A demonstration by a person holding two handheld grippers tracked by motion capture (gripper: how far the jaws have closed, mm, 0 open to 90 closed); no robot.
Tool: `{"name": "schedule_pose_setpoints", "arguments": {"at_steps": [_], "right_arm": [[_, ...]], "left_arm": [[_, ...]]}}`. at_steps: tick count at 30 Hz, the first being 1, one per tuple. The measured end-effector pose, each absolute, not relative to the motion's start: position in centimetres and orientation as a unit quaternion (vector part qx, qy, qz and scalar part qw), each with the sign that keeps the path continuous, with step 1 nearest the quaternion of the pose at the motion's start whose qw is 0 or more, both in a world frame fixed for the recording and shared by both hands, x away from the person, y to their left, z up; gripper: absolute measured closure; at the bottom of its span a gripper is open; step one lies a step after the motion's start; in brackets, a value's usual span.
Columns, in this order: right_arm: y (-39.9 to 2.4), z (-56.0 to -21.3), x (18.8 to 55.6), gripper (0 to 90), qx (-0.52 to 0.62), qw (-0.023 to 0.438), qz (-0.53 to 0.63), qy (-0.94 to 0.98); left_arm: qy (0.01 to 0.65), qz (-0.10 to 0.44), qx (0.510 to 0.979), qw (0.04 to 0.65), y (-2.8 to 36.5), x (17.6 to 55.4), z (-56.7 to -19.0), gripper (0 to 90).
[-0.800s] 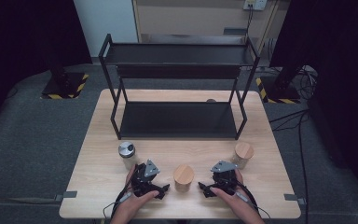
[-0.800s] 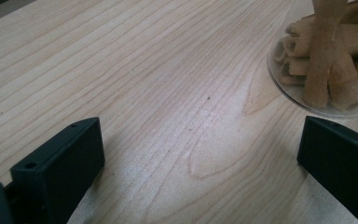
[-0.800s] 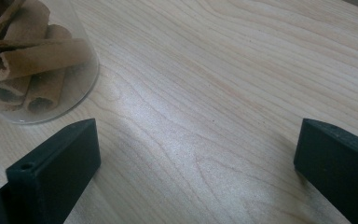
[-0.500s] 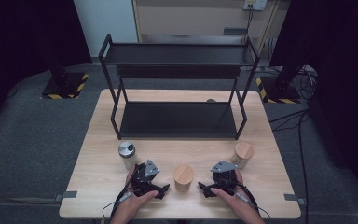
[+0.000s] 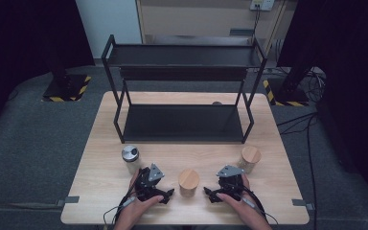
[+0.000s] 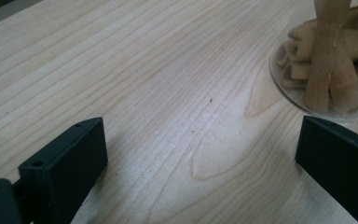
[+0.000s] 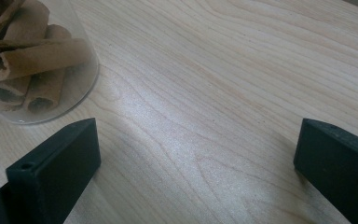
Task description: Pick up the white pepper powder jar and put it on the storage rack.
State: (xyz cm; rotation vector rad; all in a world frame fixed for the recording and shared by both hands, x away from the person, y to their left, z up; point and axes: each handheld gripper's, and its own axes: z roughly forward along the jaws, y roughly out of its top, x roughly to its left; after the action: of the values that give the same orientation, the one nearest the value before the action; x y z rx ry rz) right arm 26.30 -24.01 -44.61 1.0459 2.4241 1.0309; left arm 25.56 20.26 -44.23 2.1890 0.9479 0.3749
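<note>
A glass jar with a wooden lid (image 5: pixel 189 181) stands near the table's front edge, between my two grippers. It holds rolled brown sticks, seen at the upper right in the left gripper view (image 6: pixel 328 70) and at the upper left in the right gripper view (image 7: pixel 25 60). My left gripper (image 5: pixel 166 196) rests on the table left of the jar, open, nothing between its jaws. My right gripper (image 5: pixel 210 195) rests right of the jar, open and empty too. A second wooden-lidded jar (image 5: pixel 249 159) stands at the right. A metal-lidded jar (image 5: pixel 131 158) stands at the left.
A black two-tier metal shelf (image 5: pixel 184 91) fills the far half of the wooden table (image 5: pixel 100 143). Its lower tier is bare. Cables trail from both grippers over the front edge. Dark floor surrounds the table.
</note>
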Motion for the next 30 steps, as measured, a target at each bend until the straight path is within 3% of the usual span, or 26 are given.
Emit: {"name": "schedule_pose_setpoints", "arguments": {"at_steps": [30], "right_arm": [[-23.9,-44.6,26.2,0.6,0.367,0.154,0.359,0.844]], "left_arm": [[0.365,0.158,0.832,0.388,21.7,25.1,-40.9,1.8]]}}
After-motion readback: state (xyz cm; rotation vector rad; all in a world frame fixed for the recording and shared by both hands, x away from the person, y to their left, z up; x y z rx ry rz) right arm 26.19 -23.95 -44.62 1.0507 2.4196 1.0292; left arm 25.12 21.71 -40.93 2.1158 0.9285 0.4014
